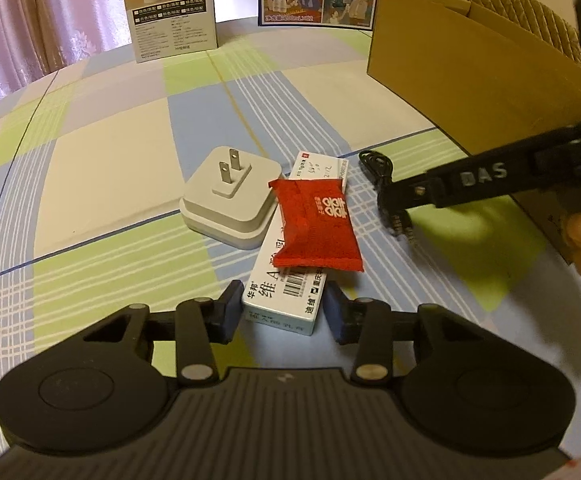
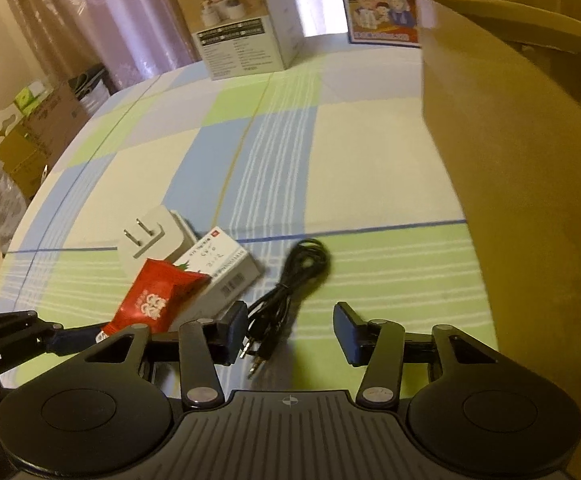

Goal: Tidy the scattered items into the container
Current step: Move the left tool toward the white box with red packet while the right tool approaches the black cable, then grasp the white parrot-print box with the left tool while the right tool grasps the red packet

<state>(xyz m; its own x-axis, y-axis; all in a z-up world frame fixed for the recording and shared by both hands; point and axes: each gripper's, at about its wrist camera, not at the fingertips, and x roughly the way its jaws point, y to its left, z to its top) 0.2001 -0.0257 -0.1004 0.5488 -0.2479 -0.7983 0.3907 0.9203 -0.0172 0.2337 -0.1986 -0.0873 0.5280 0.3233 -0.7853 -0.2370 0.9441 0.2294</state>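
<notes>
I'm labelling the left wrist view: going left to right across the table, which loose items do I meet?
White plug adapter → red sachet, lying on the white medicine box → black cable → cardboard box.

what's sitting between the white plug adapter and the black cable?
The long white medicine box with the red sachet lying on it, seen in the left wrist view between the plug adapter and the black cable.

Open tablecloth (image 2: 250,152) lies beyond the clutter; the cardboard box (image 2: 530,184) walls off the right.
</notes>
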